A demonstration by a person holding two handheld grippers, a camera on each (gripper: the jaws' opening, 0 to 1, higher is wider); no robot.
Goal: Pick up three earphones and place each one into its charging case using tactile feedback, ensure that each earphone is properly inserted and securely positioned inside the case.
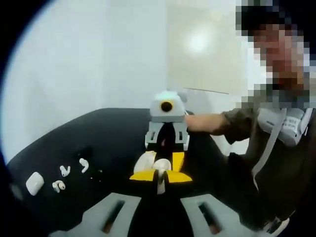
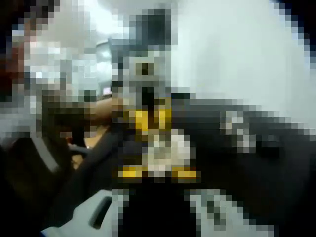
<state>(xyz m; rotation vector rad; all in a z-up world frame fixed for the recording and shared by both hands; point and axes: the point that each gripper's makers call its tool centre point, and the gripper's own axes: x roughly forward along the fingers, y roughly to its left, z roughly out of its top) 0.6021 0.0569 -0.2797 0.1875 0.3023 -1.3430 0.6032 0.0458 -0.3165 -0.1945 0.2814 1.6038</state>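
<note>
Facing each other over the dark counter (image 1: 108,133), both tongs meet around a white case (image 1: 160,165).
Right tongs (image 1: 159,174) pinch the case between yellow tips; left tongs' (image 1: 158,217) grip unclear. Three loose earphones (image 1: 64,171) and another case (image 1: 34,182) lie far left.

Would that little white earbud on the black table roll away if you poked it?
Probably a bit. The earbud looks small, rounded and smooth, so it likely skids or wobbles on the black table. Its stem may stop it rolling far. It looks very light, so a gentle nudge should move it.
</note>
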